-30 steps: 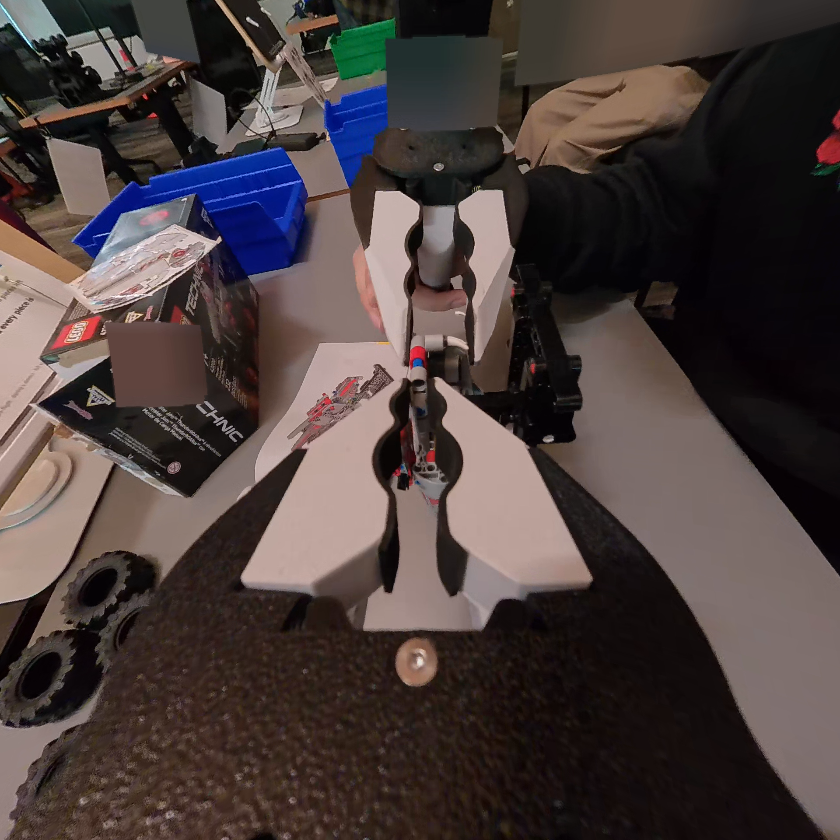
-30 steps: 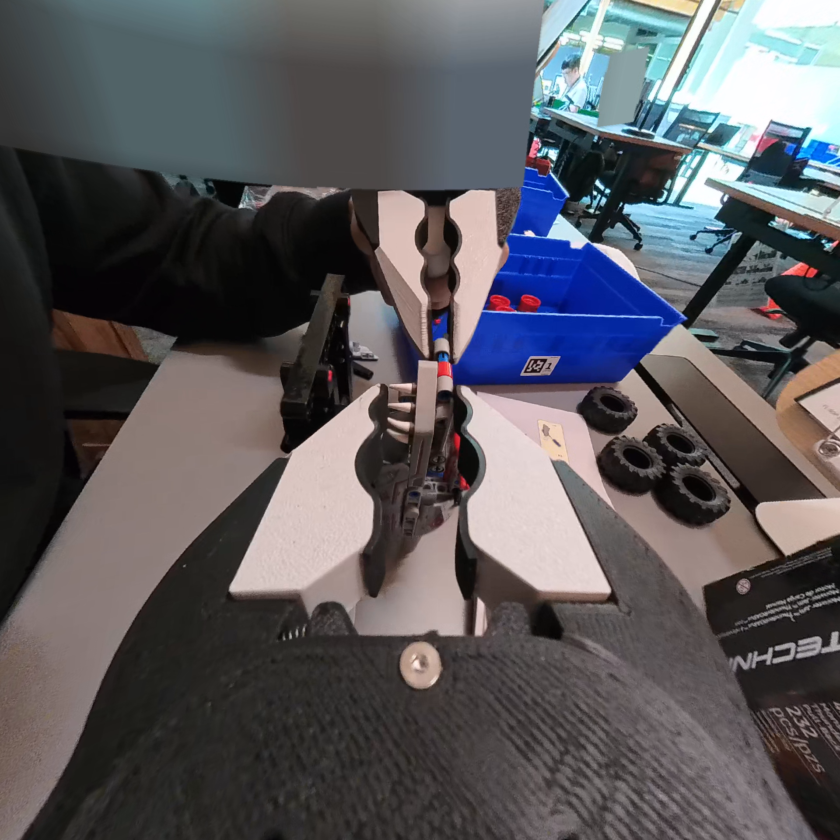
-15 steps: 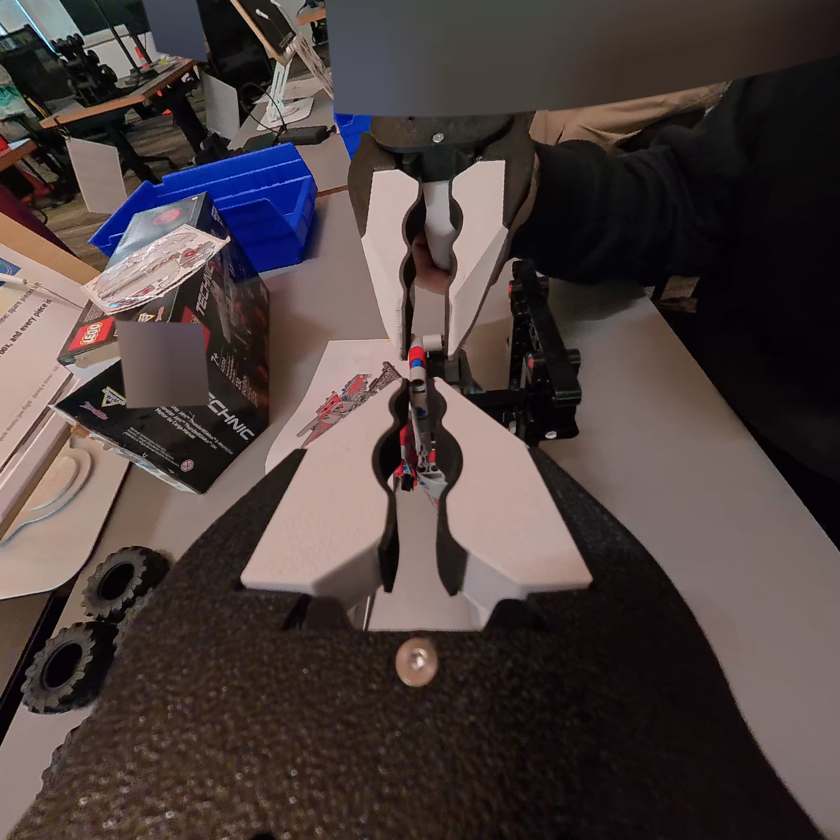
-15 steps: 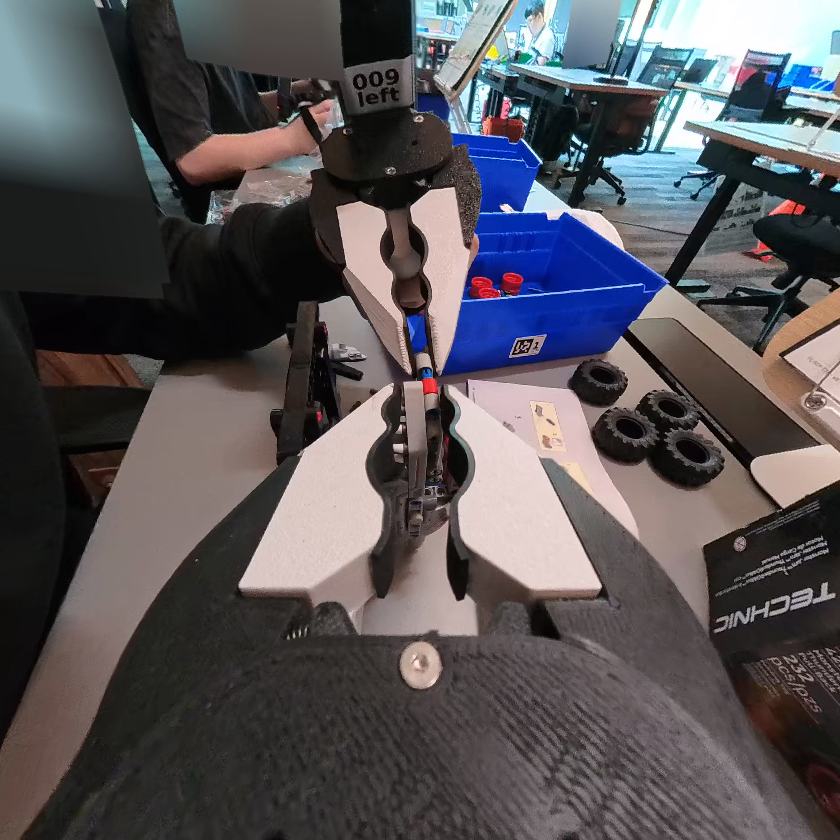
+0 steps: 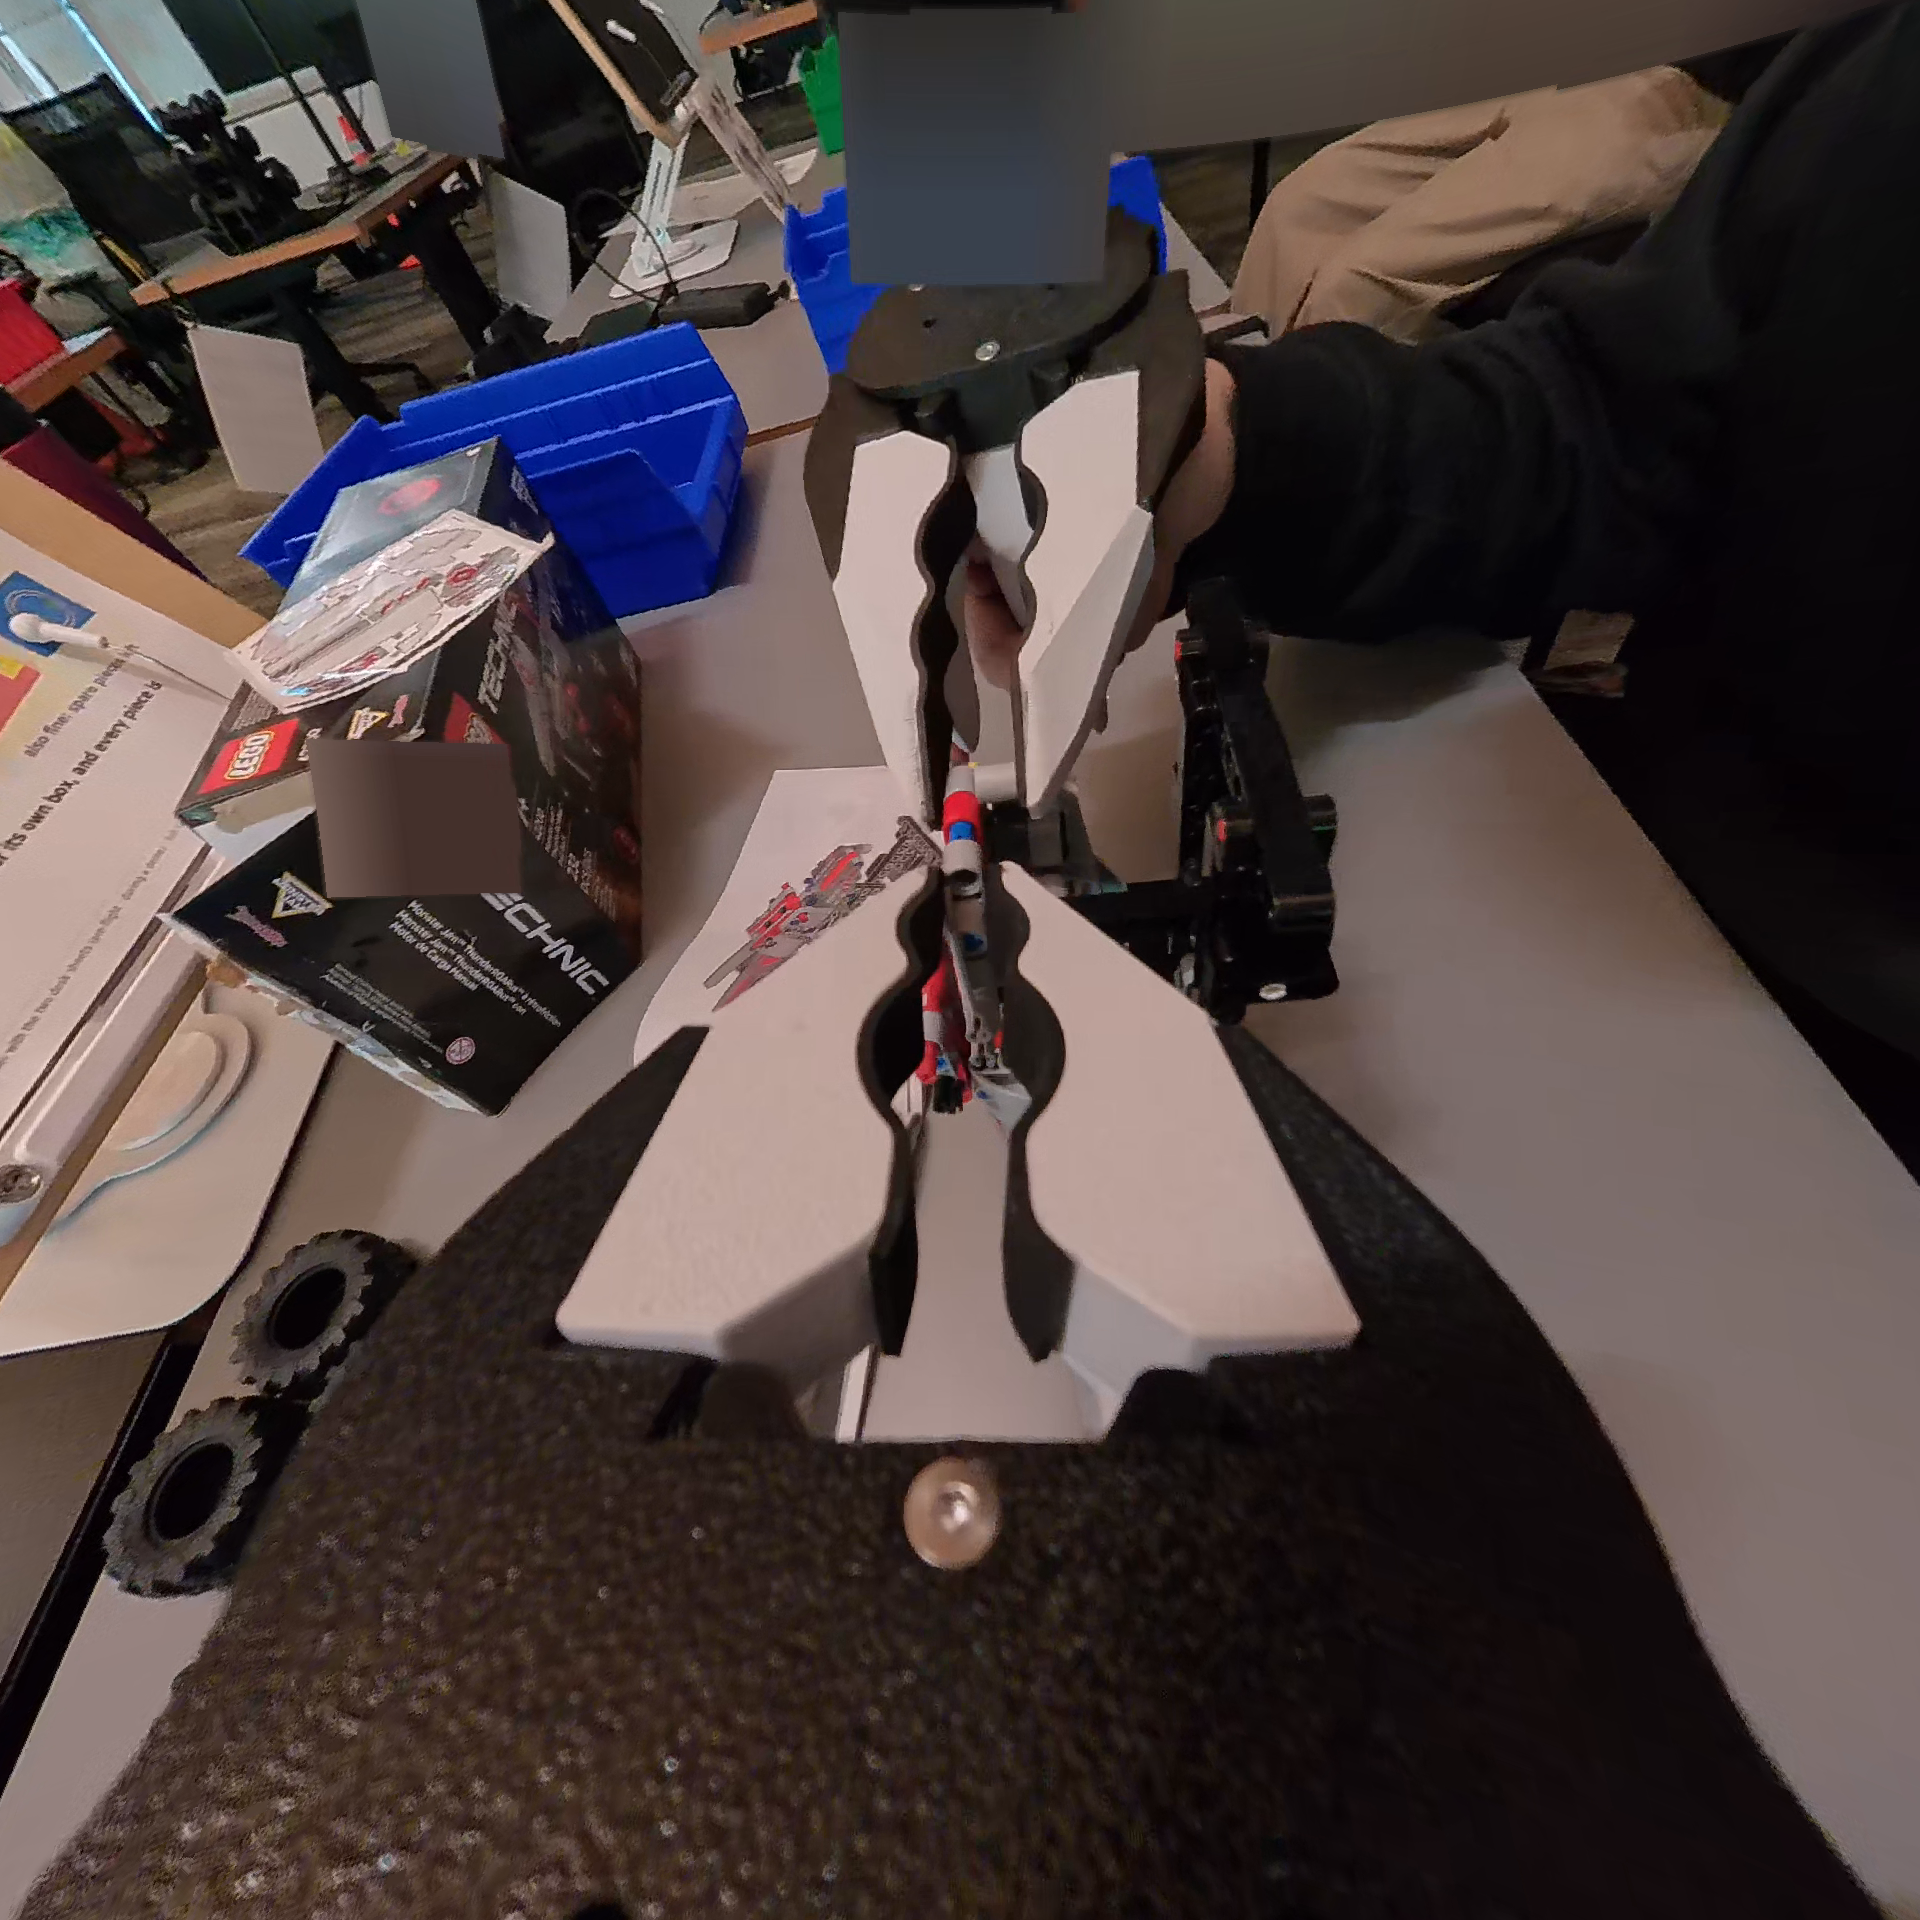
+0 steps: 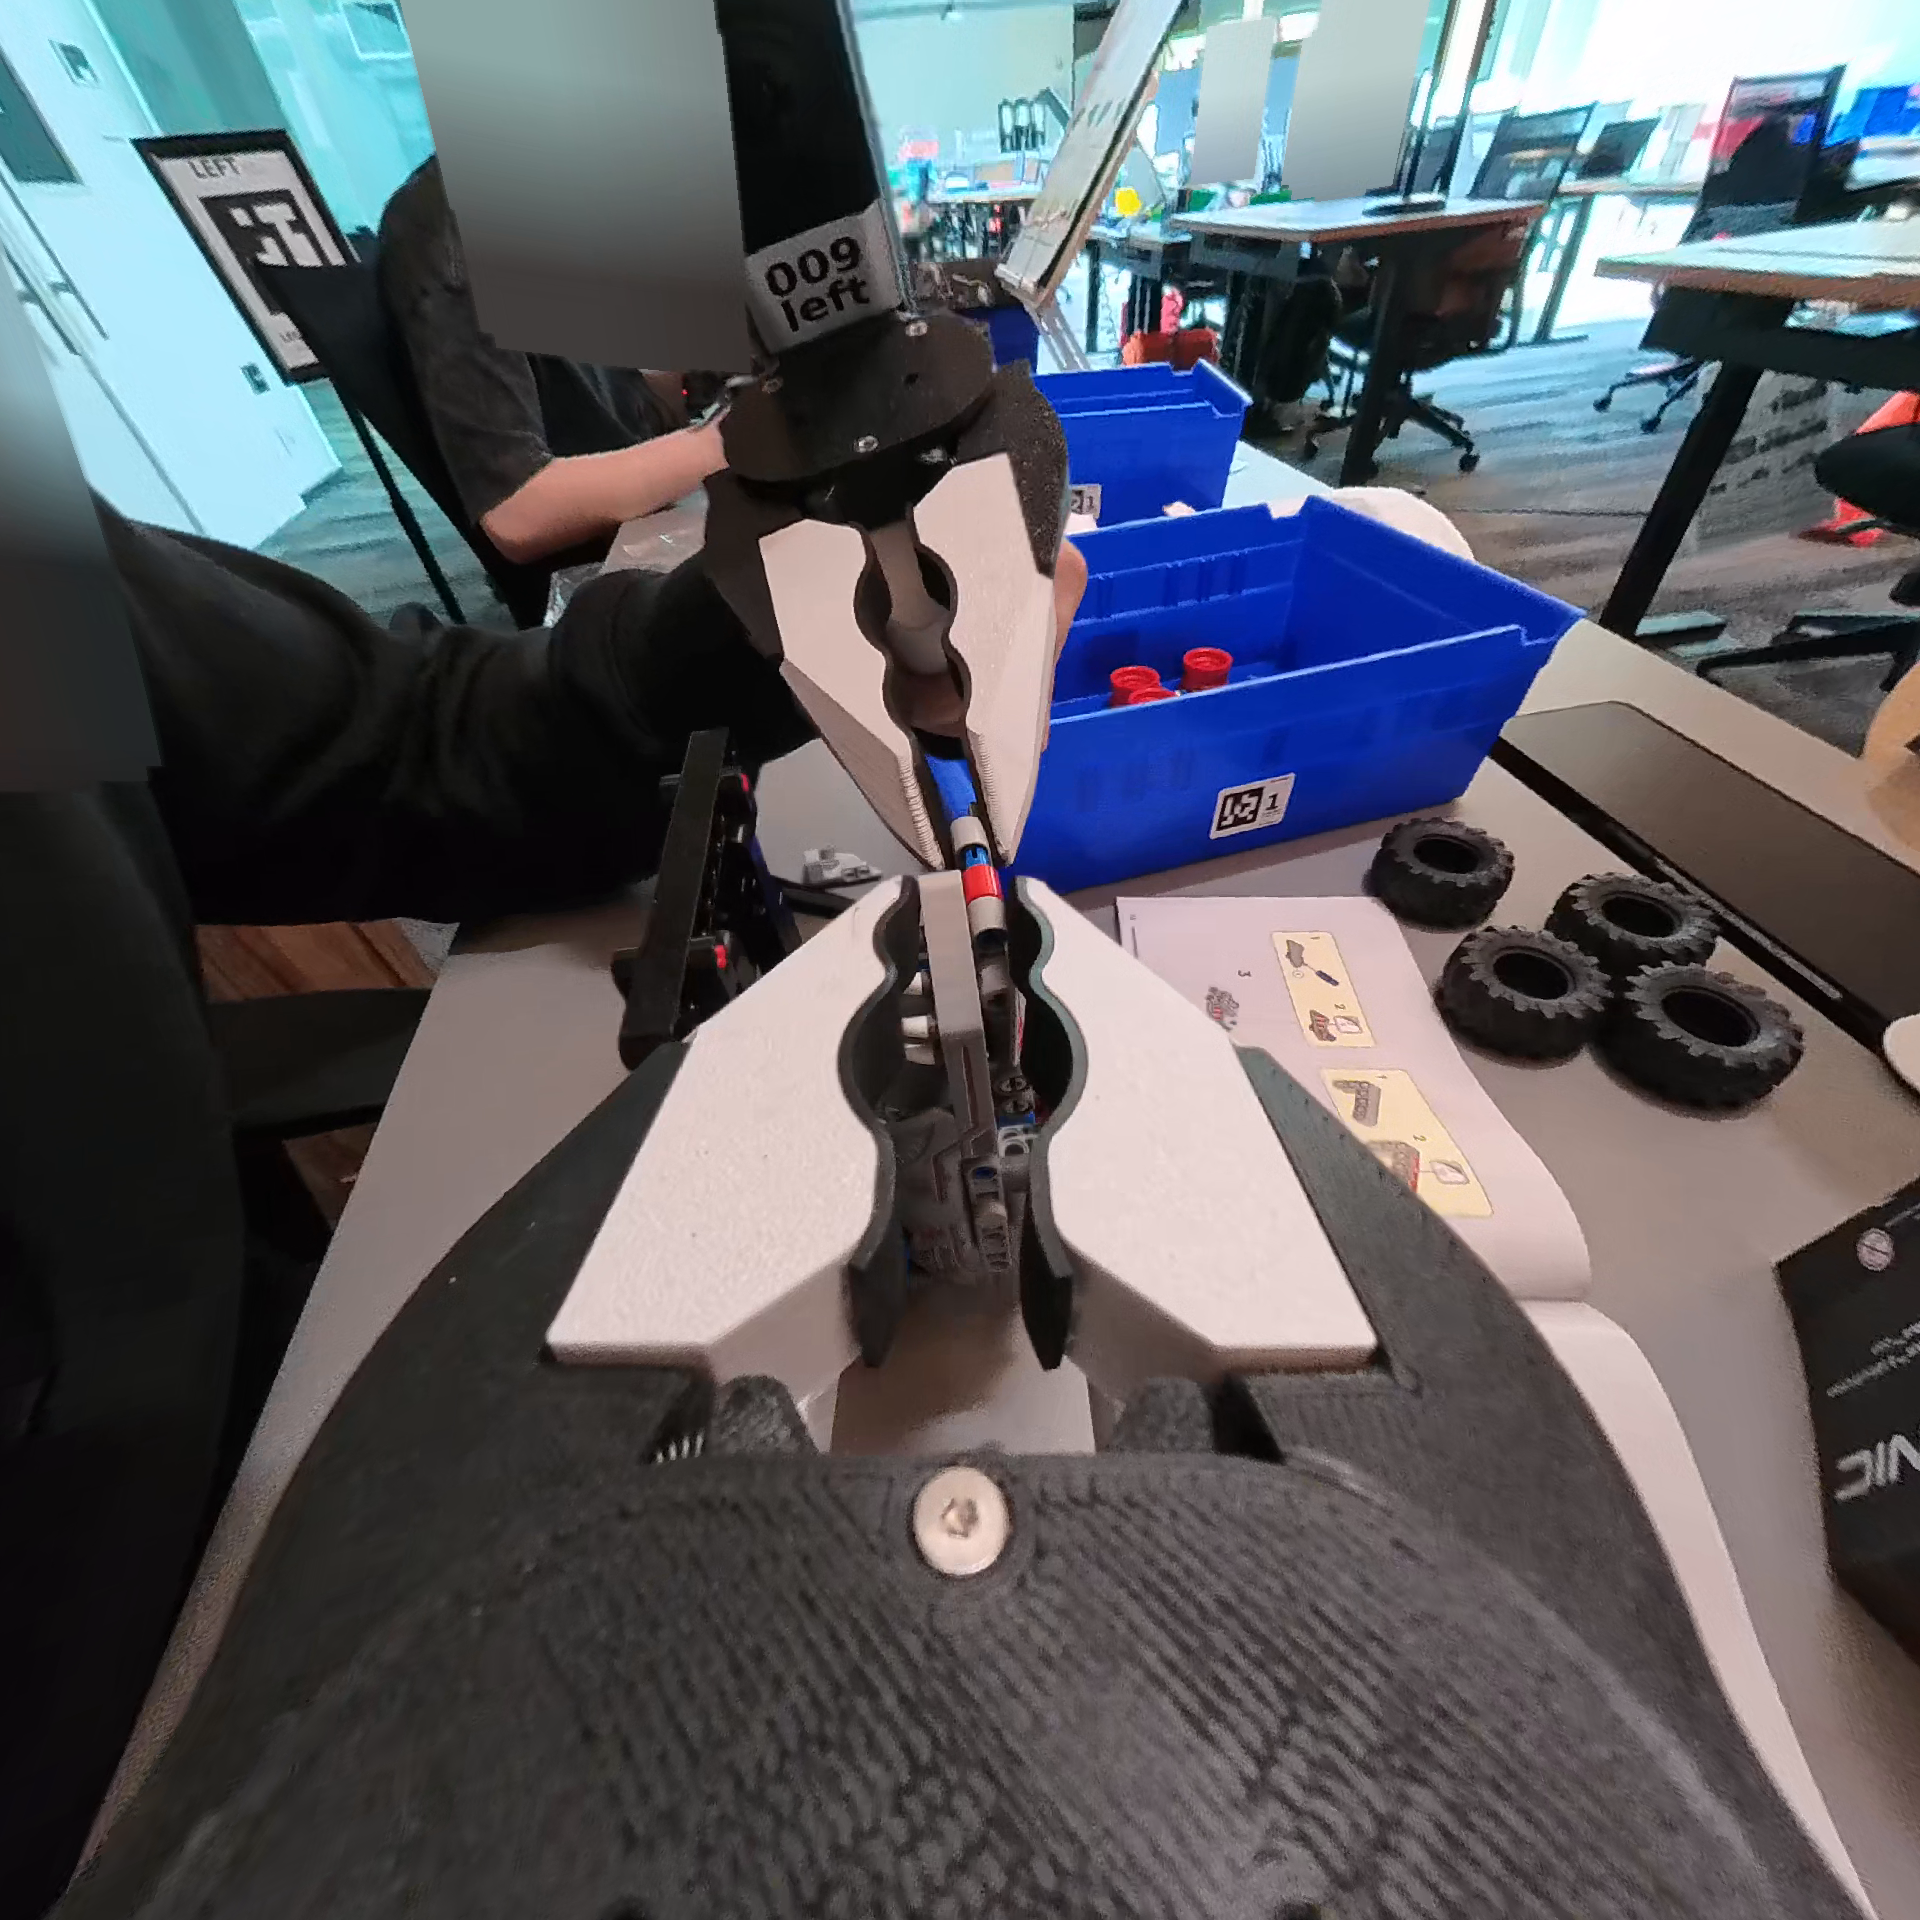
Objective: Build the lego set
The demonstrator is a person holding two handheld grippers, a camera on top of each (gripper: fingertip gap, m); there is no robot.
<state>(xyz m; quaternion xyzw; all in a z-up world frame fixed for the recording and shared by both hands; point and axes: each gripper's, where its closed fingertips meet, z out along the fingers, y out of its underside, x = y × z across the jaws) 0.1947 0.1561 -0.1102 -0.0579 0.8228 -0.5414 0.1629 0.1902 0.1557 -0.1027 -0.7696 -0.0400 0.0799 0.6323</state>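
Above the grey table [image 6: 540, 1049], the right gripper [image 6: 961, 894] clamped a grey Lego assembly [image 6: 961, 1081], its lower half hidden between the fingers; opposite, the left gripper [image 6: 961, 847] pinched its red-and-blue tip [image 6: 977, 873]. Black tires [image 6: 1621, 997] lay beyond.

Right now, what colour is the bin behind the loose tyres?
Blue bin, with red pieces inside; the tyres are black. Right wrist view shows it best.
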